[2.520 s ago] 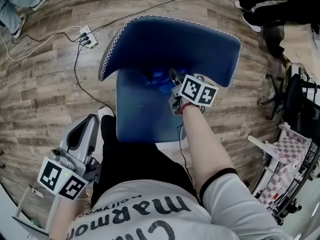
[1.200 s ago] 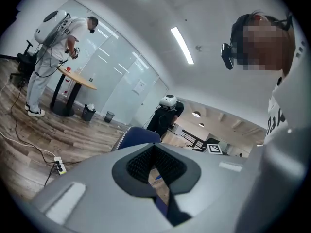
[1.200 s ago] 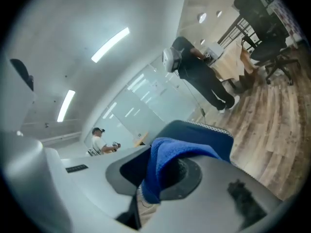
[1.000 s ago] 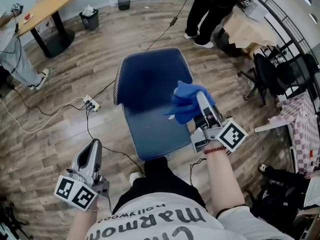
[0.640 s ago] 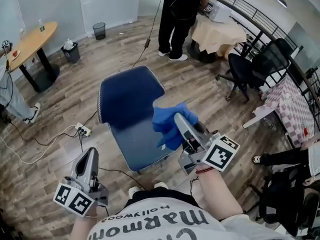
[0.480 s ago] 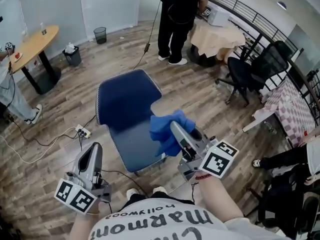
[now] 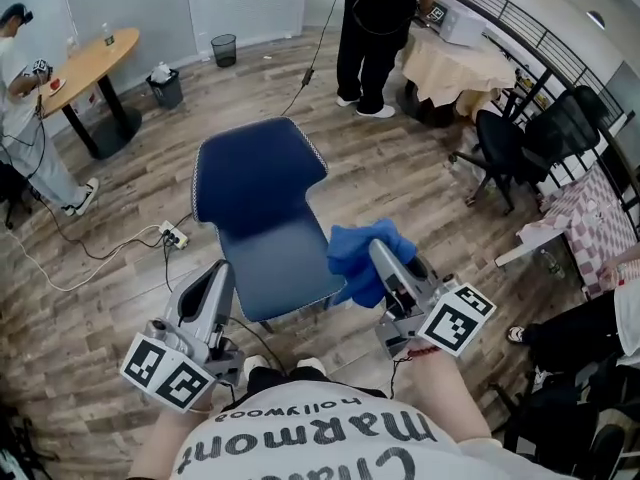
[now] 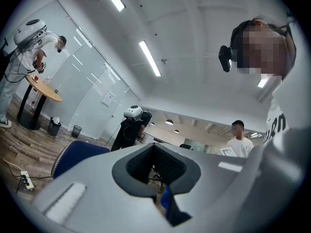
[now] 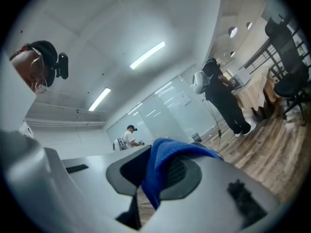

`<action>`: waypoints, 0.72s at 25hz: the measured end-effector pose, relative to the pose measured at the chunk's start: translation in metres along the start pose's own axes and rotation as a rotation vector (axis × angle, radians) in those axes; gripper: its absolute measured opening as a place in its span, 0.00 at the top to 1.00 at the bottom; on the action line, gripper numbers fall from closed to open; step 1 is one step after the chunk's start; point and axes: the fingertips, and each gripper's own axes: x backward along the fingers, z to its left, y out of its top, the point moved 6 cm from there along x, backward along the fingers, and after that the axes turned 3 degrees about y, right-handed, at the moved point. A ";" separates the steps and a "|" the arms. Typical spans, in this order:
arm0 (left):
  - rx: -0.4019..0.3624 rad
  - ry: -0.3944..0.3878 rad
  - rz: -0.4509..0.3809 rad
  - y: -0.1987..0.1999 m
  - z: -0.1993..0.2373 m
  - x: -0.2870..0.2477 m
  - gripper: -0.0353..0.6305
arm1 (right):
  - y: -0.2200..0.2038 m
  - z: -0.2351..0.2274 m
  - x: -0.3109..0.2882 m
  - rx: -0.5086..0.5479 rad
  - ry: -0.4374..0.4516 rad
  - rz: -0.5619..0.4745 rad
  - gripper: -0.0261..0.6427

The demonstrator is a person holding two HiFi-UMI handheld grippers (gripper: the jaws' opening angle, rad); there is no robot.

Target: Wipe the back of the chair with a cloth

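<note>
Left claw now nearer chair seat front; apparently closed, empty. Right claw clamped on blue cloth, at seat's front-right corner, away from chair back.

The chair stands mid-floor, back on the far side and seat toward the person. The cloth, between the jaws of the right gripper, hangs at the seat's right edge, and the left gripper is just beside the seat's near left corner. A power strip lies left of the chair, a table and bin stand behind it to the left, and a standing person is behind it to the right.
</note>
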 end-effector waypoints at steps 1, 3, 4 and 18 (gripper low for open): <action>-0.007 0.006 0.002 0.000 0.001 0.000 0.94 | 0.001 -0.005 0.003 0.008 -0.019 0.000 0.87; -0.010 0.025 0.005 0.000 0.004 0.001 0.94 | 0.001 -0.013 0.006 0.002 -0.043 -0.006 0.87; -0.010 0.034 0.006 0.001 0.006 0.002 0.94 | 0.000 -0.015 0.007 -0.005 -0.048 -0.012 0.87; -0.013 0.038 0.018 0.004 0.022 0.000 0.94 | -0.004 -0.017 0.002 0.004 -0.081 -0.020 0.88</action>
